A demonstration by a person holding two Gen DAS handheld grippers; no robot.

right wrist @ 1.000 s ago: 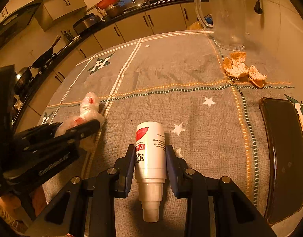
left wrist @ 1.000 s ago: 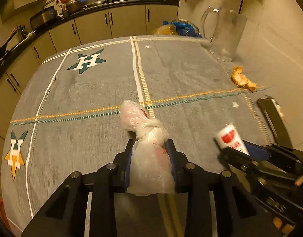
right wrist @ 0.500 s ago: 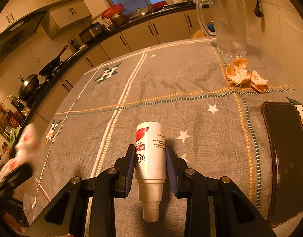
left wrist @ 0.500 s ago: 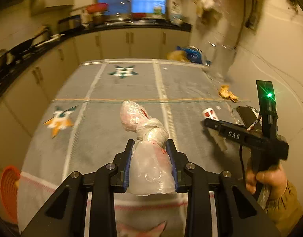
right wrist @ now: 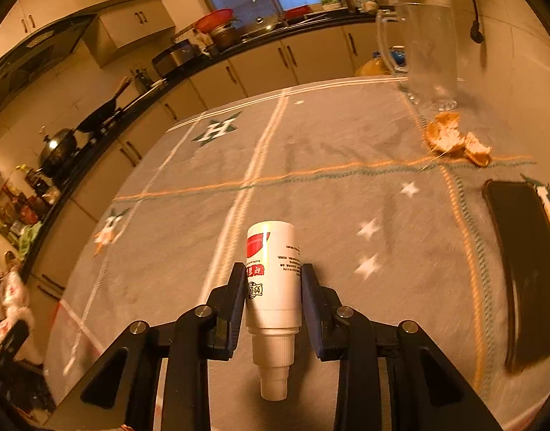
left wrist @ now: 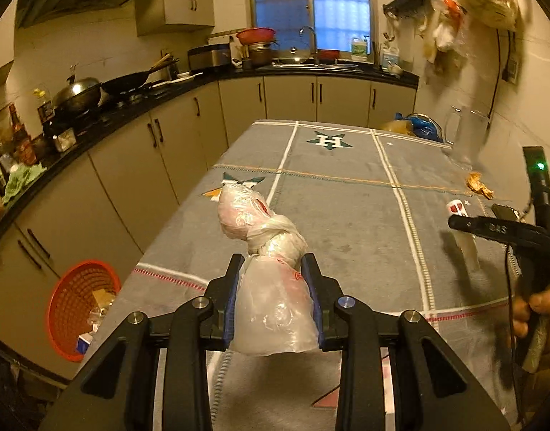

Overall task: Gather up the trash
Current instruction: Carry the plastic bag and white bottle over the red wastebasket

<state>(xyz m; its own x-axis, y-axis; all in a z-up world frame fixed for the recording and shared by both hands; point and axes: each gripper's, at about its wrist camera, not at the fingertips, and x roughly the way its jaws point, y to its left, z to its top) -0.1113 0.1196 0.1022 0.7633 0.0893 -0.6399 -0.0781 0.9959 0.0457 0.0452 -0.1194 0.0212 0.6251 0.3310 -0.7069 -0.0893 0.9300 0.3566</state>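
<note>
My left gripper (left wrist: pixel 275 269) is shut on a knotted clear plastic bag (left wrist: pixel 271 287), held above the near end of the grey tablecloth (left wrist: pixel 346 201). An orange mesh bin (left wrist: pixel 83 309) with some scraps inside stands on the floor to the lower left of it. My right gripper (right wrist: pixel 274 276) is shut on a white bottle with a red label (right wrist: pixel 273 273), cap toward the camera, above the cloth. In the left wrist view the right gripper (left wrist: pixel 465 221) shows at the right edge, with the bottle (left wrist: pixel 463 237) in it and a hand (left wrist: pixel 530 312) on its handle. Orange peel (right wrist: pixel 454 140) lies on the cloth by the glass jug (right wrist: pixel 425 54).
A black phone (right wrist: pixel 522 262) lies at the table's right side. Blue and yellow bags (left wrist: pixel 416 127) sit at the far right corner. Kitchen cabinets and a counter with a wok (left wrist: pixel 77 98) run along the left and back. Bags hang on the right wall (left wrist: pixel 454 10).
The left gripper has drawn back and swung left with the bag, bringing the table's near edge and the orange bin into view. The right gripper has shifted slightly, still holding the bottle.
</note>
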